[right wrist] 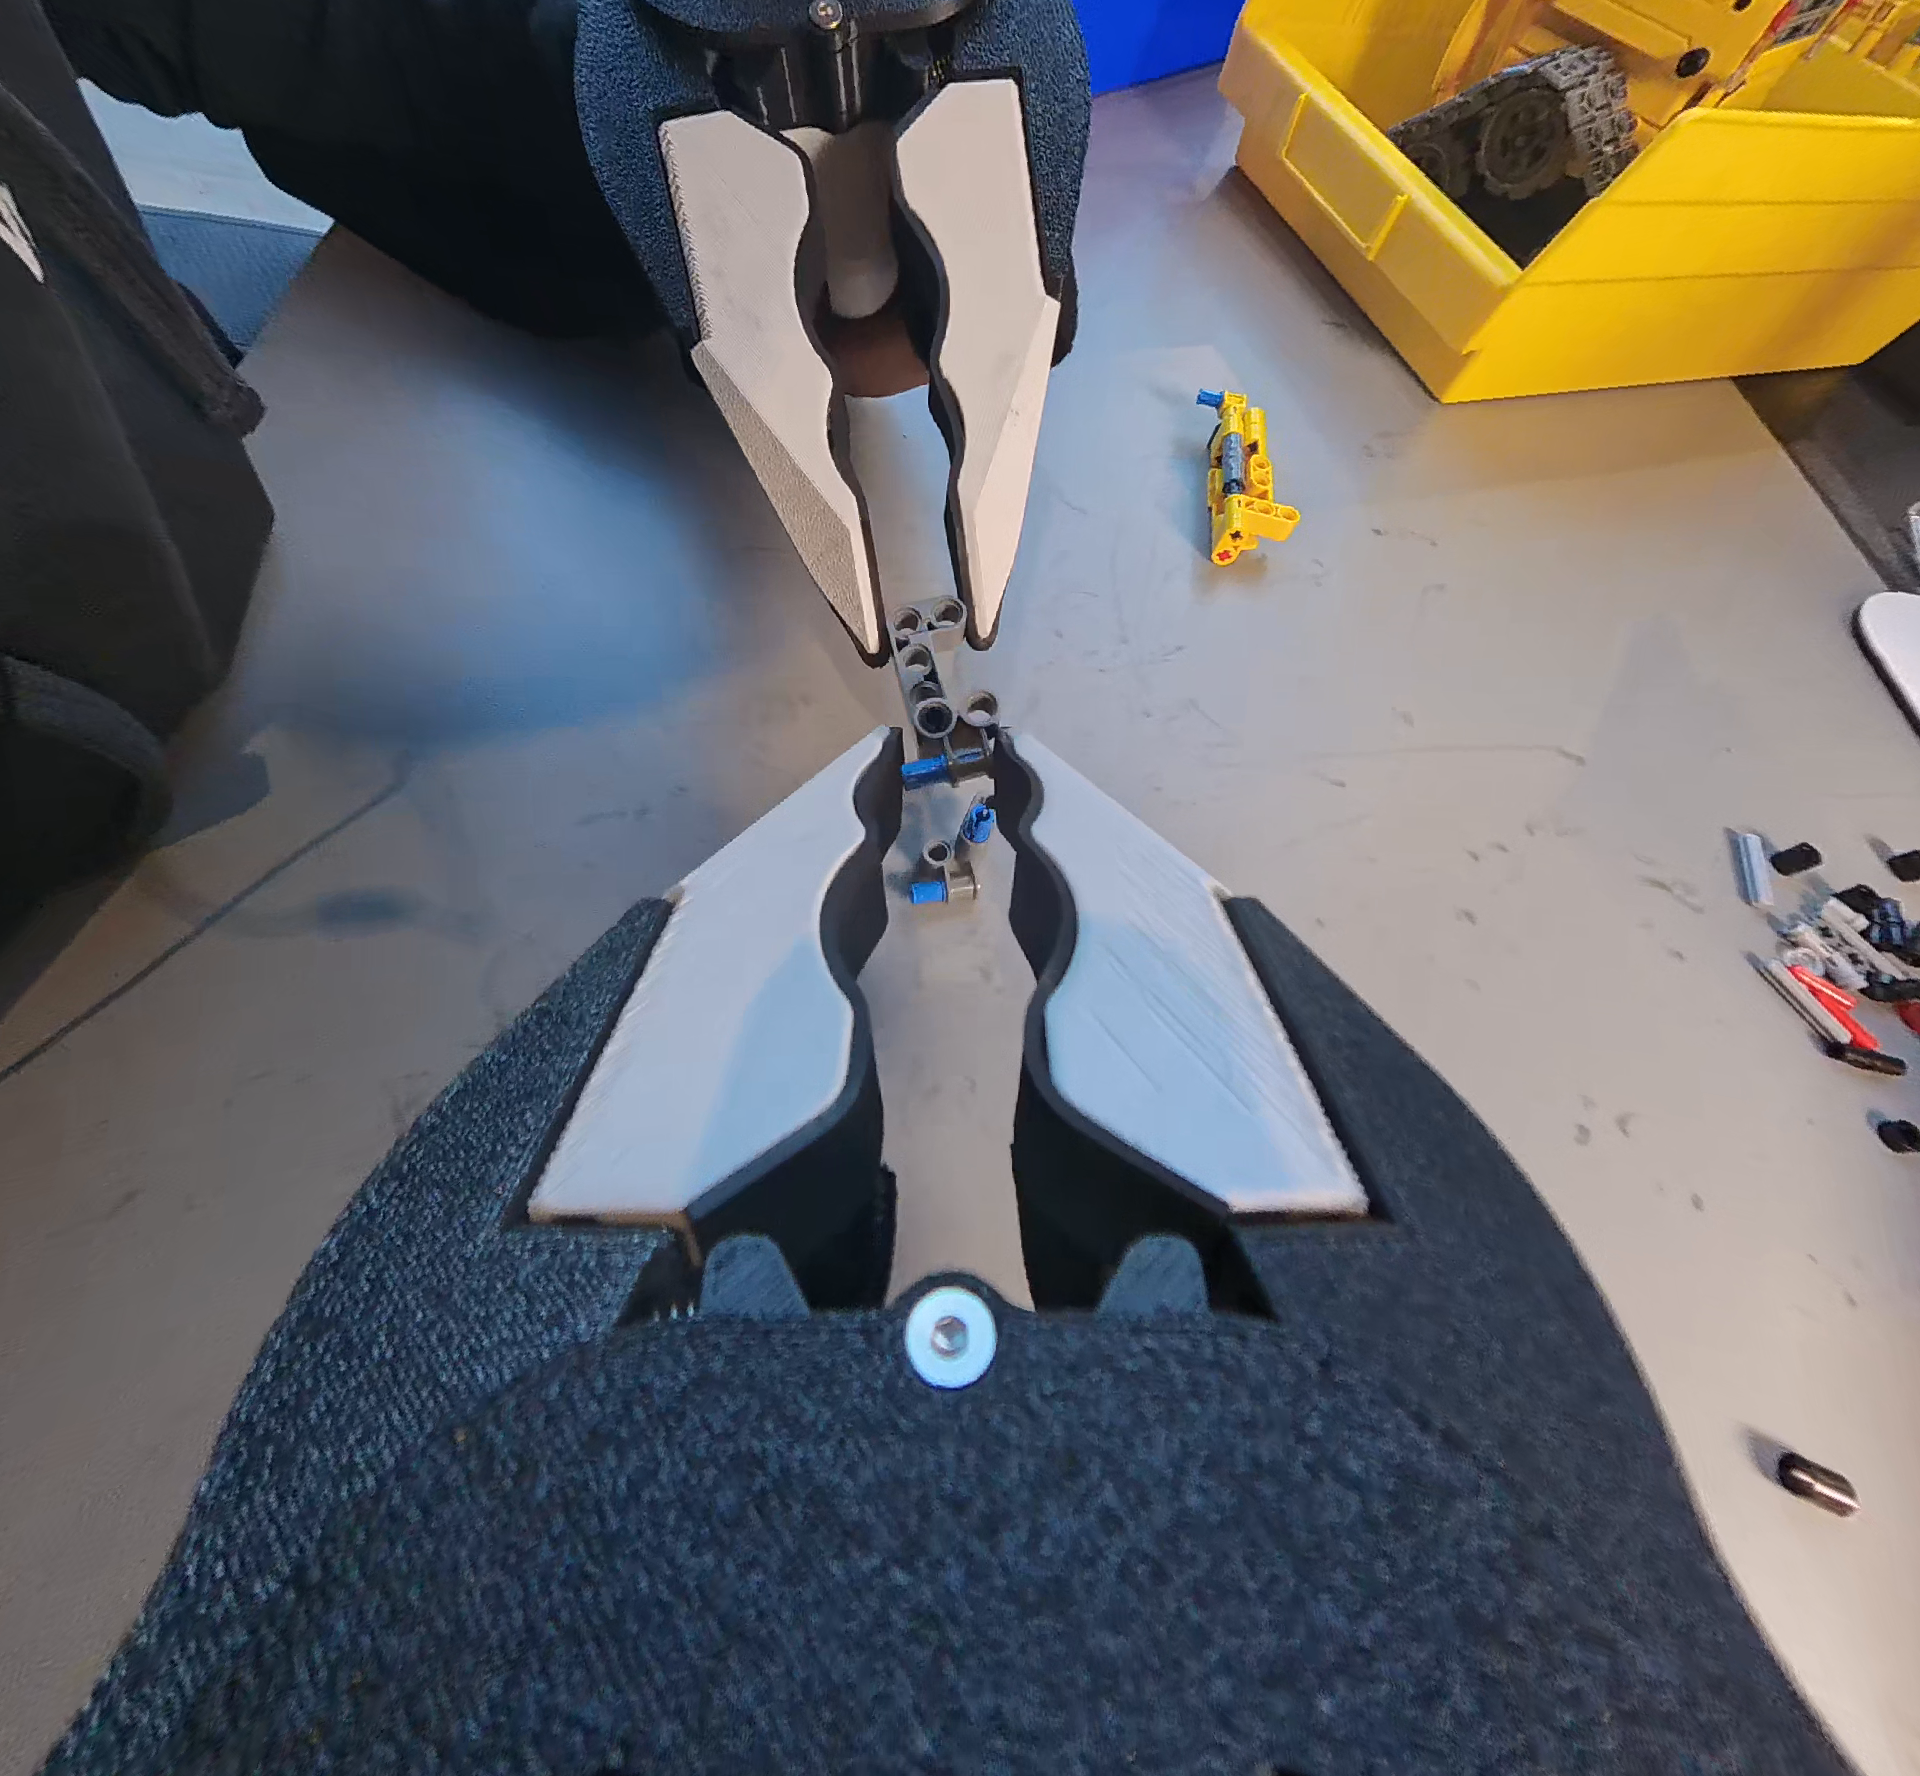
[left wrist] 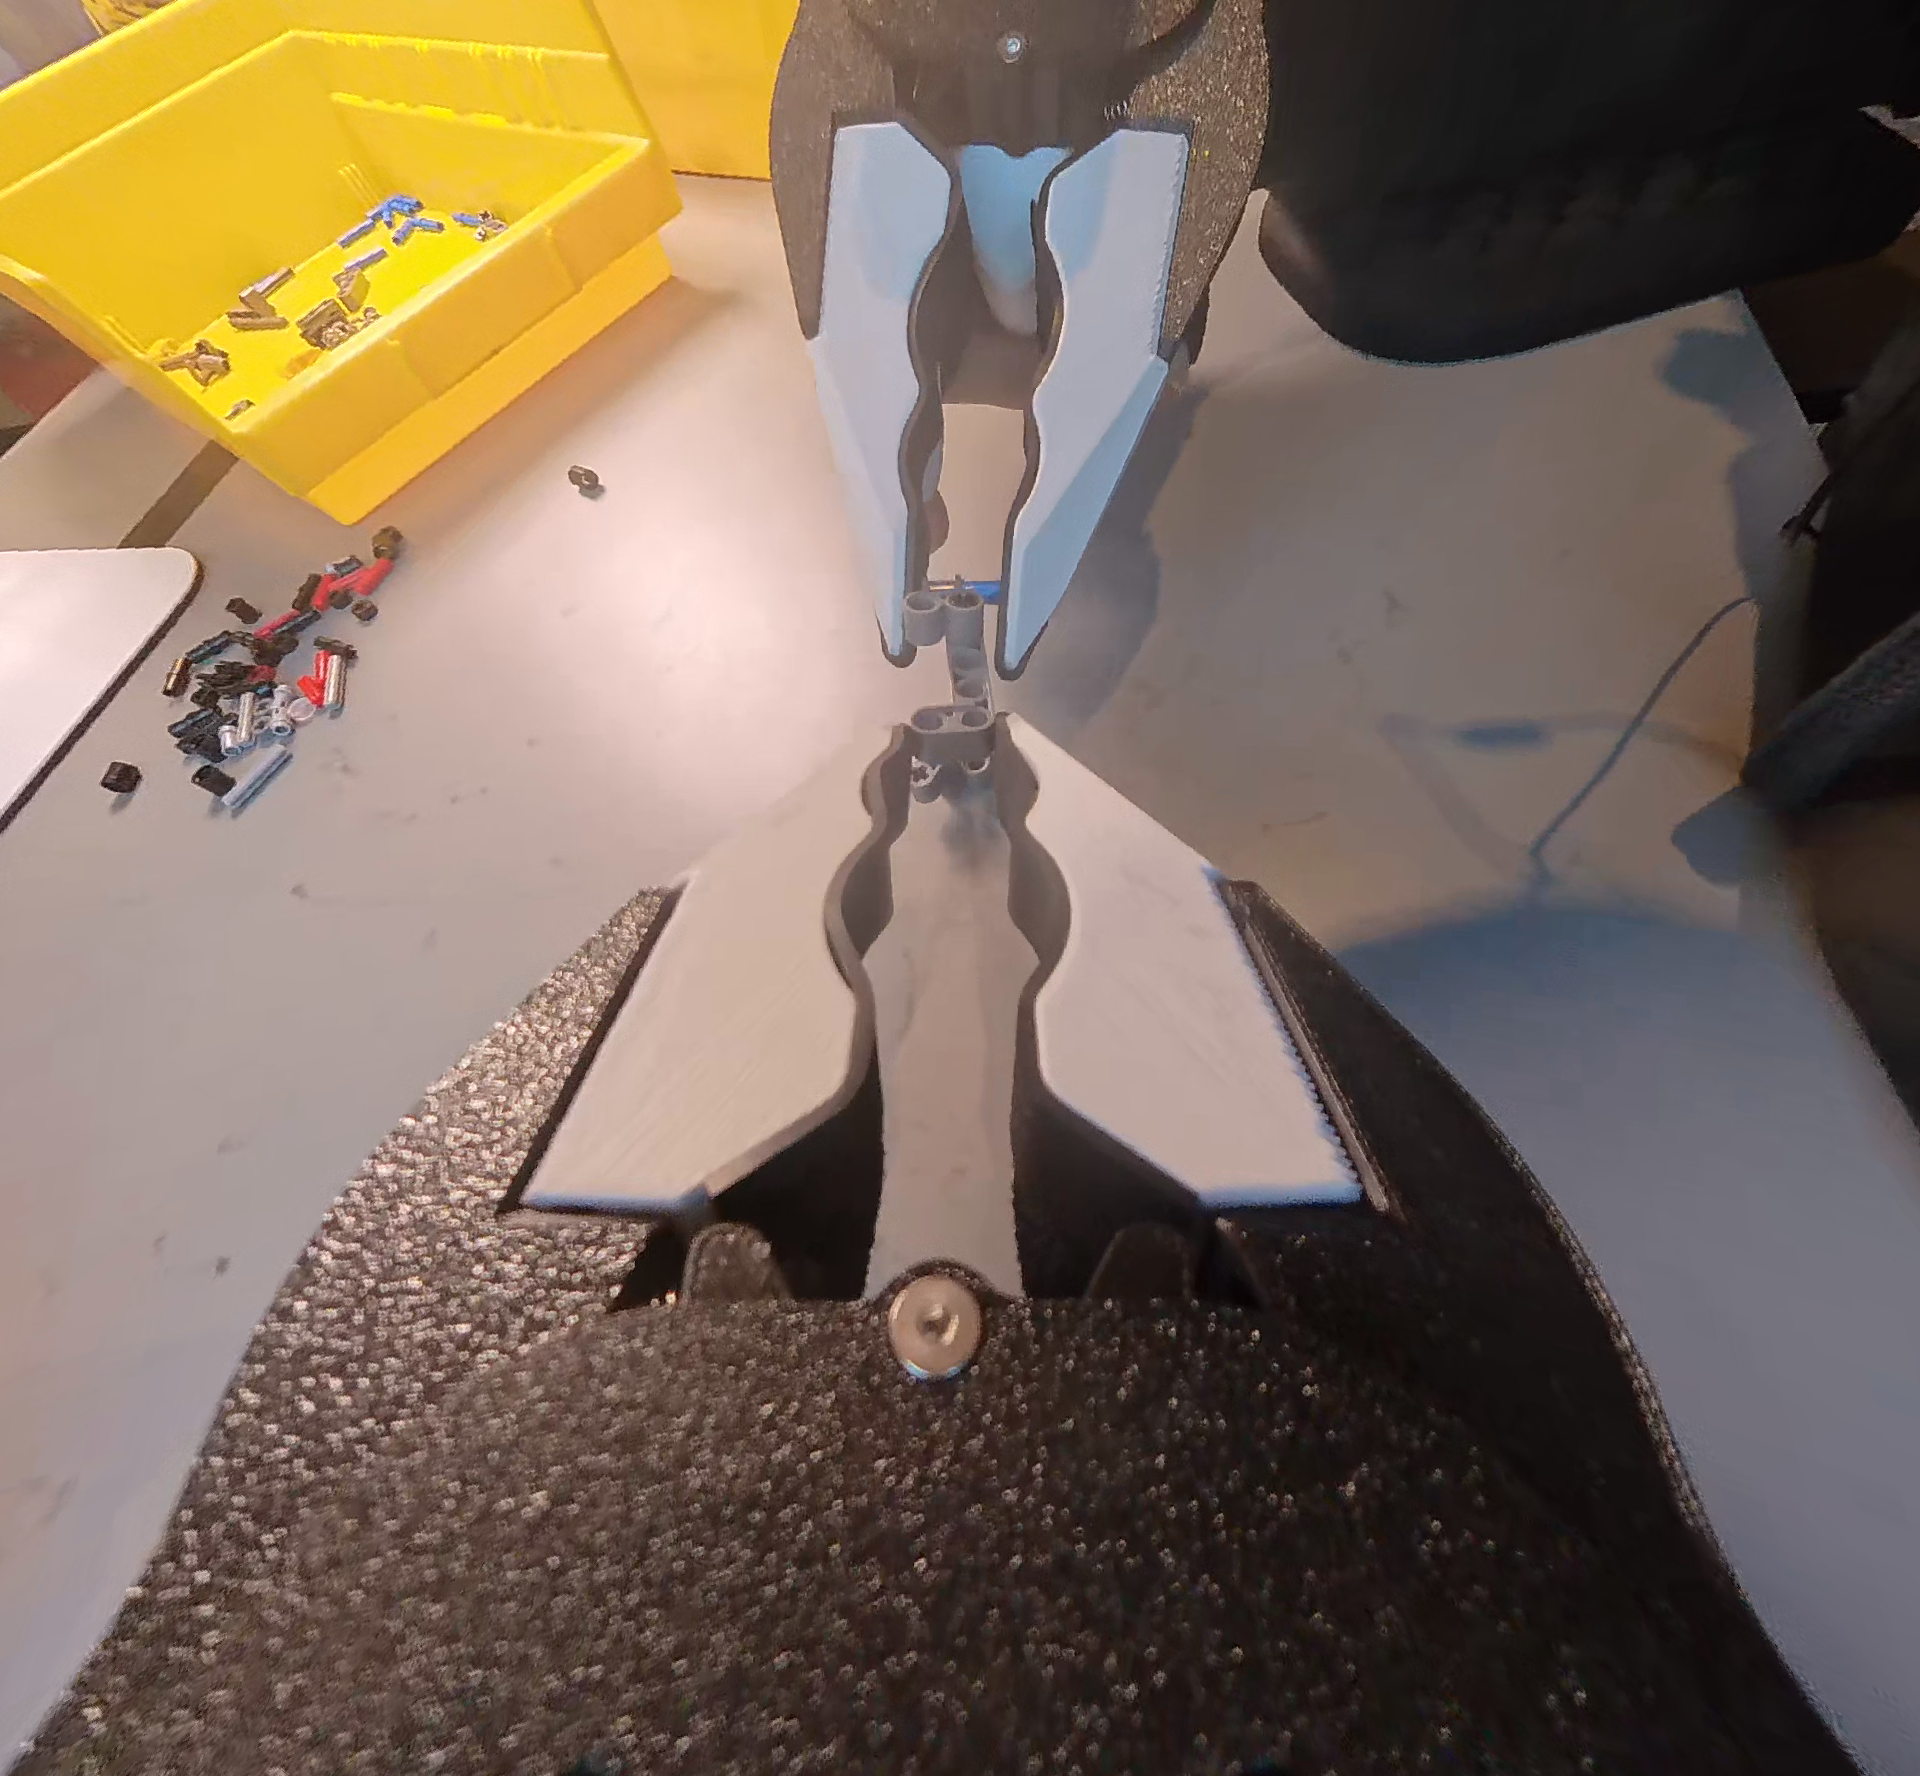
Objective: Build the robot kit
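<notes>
Spanning the gap above the table, a grey beam assembly (left wrist: 961, 677) is clamped by left claw (left wrist: 954, 739) and right claw (right wrist: 940, 755).

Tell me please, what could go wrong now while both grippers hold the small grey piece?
1. The left gripper and right gripper each pinch only an end of the grey beam assembly, above the table; it may twist out.
2. The blue pin by the right fingertips could pop off.
3. A dropped part might land near the loose pieces and get mixed.
</notes>
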A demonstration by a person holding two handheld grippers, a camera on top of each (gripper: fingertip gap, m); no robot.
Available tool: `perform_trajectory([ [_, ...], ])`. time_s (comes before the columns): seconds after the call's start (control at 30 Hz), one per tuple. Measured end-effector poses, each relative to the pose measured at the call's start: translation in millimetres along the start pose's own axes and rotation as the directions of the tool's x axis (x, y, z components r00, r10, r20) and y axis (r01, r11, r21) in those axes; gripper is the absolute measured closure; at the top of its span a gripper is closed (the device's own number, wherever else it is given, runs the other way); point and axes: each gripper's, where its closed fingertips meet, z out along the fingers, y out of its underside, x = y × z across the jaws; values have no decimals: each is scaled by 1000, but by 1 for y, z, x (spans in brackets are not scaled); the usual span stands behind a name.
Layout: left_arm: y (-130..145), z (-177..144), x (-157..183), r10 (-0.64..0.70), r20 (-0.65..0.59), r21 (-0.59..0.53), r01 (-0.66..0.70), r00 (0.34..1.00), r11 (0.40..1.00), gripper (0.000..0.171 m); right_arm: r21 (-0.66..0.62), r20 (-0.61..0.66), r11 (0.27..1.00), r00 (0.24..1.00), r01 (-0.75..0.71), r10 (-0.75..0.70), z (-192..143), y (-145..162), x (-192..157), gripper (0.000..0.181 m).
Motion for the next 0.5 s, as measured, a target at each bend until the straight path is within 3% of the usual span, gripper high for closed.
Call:
perform_trajectory([
  [0.5,28,11,4,-3,-26,-148,-1,1000,989,157,-114,28,993,999,-18,21,11,22,-5,164],
])
